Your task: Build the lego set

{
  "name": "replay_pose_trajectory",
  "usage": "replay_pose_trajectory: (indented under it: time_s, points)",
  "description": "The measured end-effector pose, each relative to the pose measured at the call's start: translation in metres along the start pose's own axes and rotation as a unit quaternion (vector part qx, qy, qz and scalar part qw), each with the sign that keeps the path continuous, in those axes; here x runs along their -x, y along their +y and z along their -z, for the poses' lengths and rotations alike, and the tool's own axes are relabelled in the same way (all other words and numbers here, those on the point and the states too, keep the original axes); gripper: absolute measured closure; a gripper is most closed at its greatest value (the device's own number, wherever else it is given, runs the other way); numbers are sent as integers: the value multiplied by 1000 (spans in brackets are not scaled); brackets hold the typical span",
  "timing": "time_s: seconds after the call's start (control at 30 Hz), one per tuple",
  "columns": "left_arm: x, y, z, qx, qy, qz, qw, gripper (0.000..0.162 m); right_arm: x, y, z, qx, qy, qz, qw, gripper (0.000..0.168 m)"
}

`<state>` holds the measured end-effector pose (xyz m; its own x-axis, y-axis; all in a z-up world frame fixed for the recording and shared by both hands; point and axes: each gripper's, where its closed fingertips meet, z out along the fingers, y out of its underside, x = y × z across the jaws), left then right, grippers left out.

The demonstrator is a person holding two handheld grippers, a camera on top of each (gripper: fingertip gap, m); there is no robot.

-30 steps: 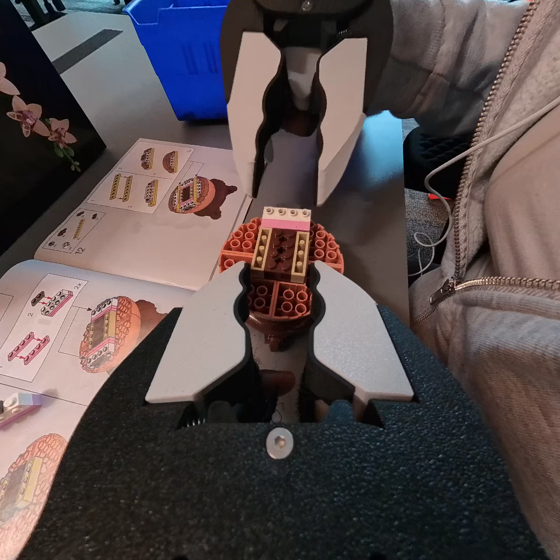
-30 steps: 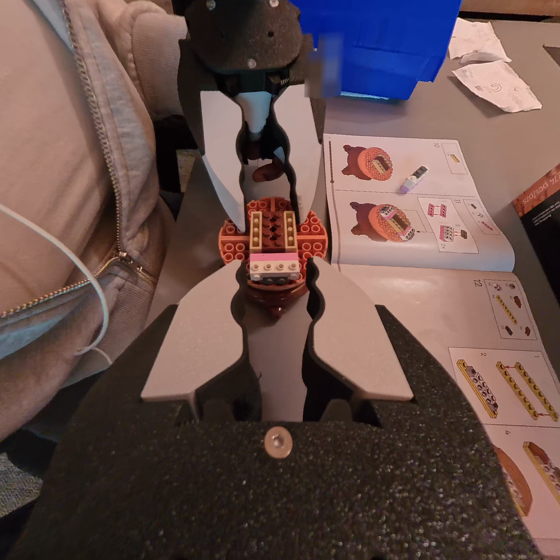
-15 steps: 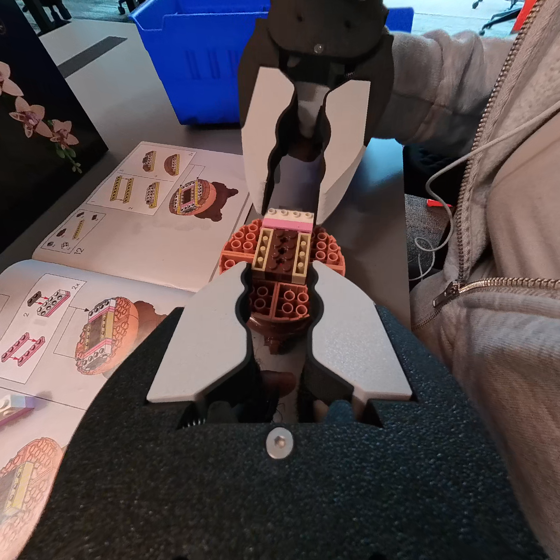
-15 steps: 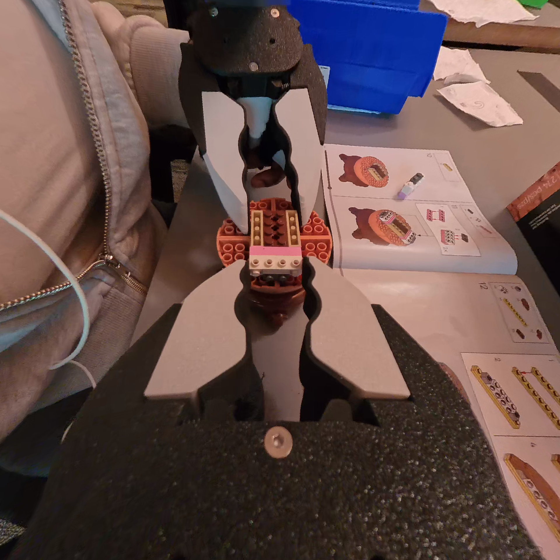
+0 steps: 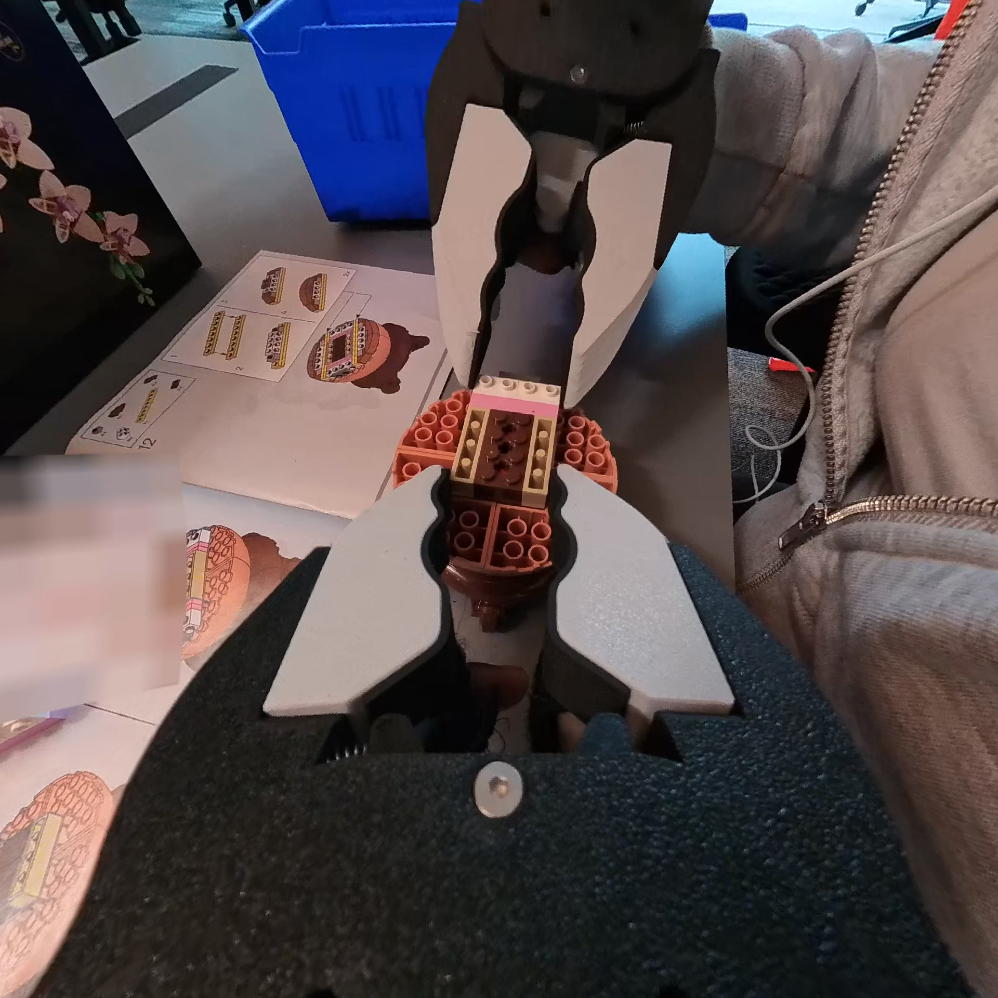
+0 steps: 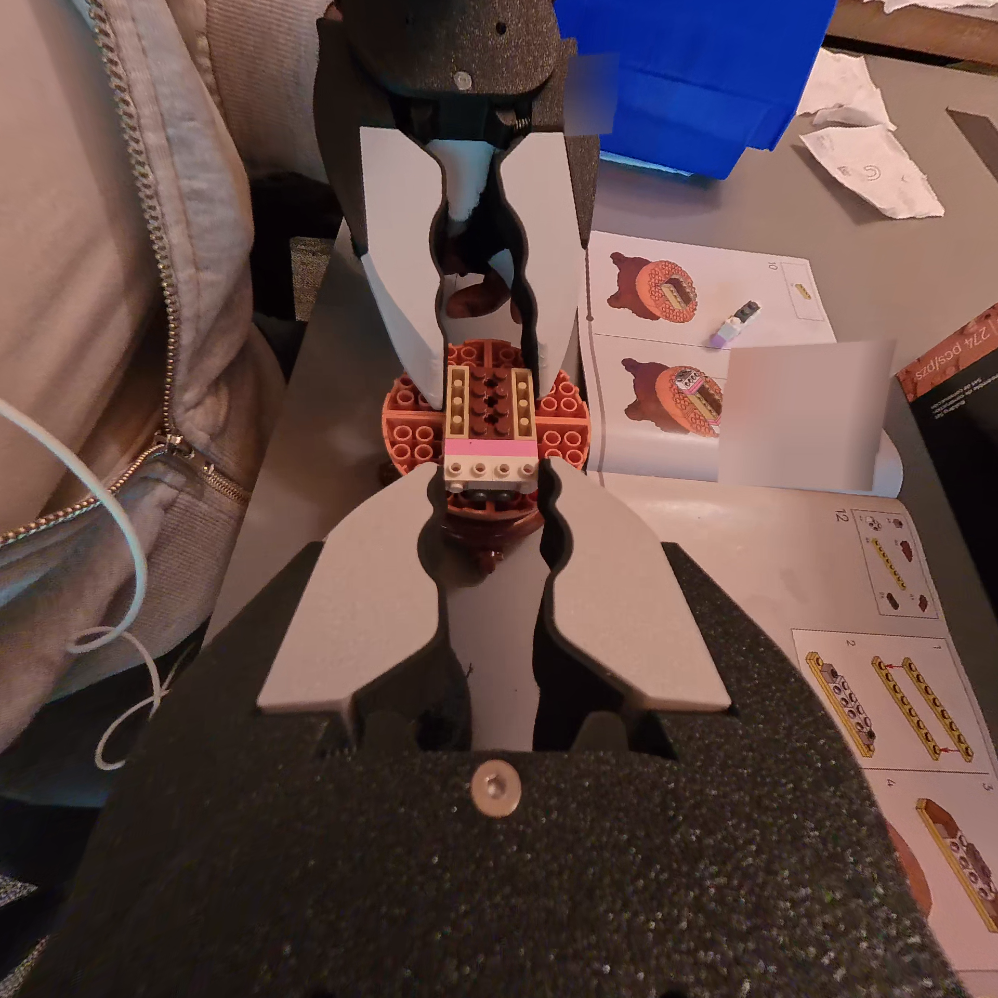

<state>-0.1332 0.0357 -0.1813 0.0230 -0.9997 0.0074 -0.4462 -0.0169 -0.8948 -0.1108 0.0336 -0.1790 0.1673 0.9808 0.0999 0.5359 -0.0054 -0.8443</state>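
Left gripper [image 5: 499, 486] pinches the round lego build [image 5: 505, 459] at 6 o'clock, right gripper [image 6: 489, 478] closes on its white-and-pink brick [image 6: 490, 459] at 12, all above the table [image 5: 669, 335], booklet [image 5: 281, 389] at 9.

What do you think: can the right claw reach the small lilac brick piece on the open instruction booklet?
Probably yes: the small lilac brick piece lies uncovered on the booklet, though the right claw must first leave the round terracotta brick build.
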Motion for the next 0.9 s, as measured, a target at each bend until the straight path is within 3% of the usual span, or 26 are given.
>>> replay_pose_trajectory:
  time_s: [0.17,0.6,0.8,0.9]
  points:
    - [0,0,0,-3,-1,2,1000,128,0,1,0,20,0,-13,1000,137]
    - [0,-1,-1,4,-4,8,1000,129,1,5,-1,173,-3,25,985,136]
    - [2,0,1,4,-7,3,1000,128,-1,2,-4,136,0,10,991,135]
    - [1,0,0,4,-7,1,1000,128,-1,-6,-2,106,2,1,994,119]
